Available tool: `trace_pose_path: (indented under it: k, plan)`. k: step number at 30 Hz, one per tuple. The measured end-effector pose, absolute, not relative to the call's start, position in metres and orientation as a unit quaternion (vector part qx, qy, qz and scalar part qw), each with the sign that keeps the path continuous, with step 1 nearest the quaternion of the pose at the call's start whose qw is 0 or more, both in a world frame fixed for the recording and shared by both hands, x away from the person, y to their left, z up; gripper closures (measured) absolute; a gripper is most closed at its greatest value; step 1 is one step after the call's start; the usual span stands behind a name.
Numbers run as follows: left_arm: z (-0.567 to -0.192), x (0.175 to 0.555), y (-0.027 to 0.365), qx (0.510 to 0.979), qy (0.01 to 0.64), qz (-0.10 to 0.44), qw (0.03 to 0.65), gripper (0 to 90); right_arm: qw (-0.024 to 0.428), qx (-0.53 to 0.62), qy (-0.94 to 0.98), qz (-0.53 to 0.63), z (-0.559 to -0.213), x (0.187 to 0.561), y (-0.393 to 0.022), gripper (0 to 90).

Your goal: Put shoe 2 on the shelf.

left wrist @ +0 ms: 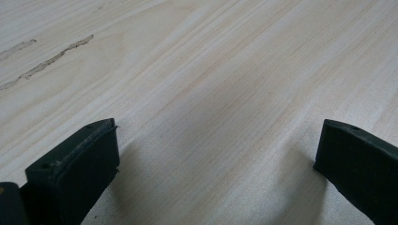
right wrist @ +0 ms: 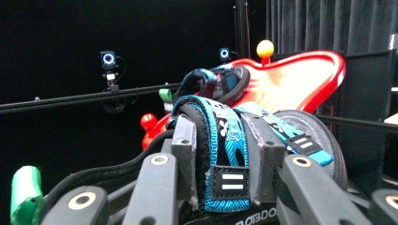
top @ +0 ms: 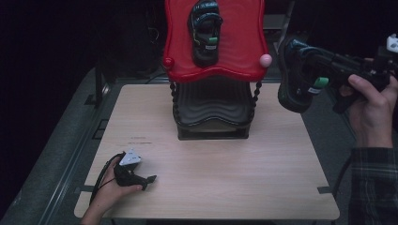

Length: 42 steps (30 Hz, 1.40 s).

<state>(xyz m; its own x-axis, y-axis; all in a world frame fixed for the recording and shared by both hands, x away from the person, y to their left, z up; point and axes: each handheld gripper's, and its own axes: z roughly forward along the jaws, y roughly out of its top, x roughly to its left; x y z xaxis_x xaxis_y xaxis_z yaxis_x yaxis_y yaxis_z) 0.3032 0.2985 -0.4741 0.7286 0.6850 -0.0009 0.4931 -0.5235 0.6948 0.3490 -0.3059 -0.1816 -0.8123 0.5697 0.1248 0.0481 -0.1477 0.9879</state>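
We count two sandals: one (top: 205,33) lies on the red shelf (top: 244,51), the other sandal (top: 298,79) hangs right of it, its strap clamped in our right gripper's (right wrist: 220,154) jaws. Our left gripper (top: 150,178) rests on the desk (top: 234,173), jaws apart.

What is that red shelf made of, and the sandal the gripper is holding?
The red shelf looks like glossy moulded plastic: it shines and has smooth curved edges. The sandal, clamped in the right gripper, seems to have a woven fabric strap, blue-patterned with stitched edging, over a dark sole, probably rubber or foam.

Sandal (top: 205,33) on rack's (top: 244,56) top shelf
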Motion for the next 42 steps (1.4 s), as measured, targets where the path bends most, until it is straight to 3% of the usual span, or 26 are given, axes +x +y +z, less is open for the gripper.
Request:
trace_pose_path:
  k: [20,42]
  plan:
    - [-0.474,0.303,0.298,0.862,0.340,0.138,0.349,0.0,0.174,0.217,0.633,0.723,-0.133,0.425,-0.251,67.8]
    - [-0.474,0.304,0.298,0.863,0.337,0.137,0.350,0.0,0.191,0.206,0.692,0.666,-0.129,0.503,-0.176,67.8]
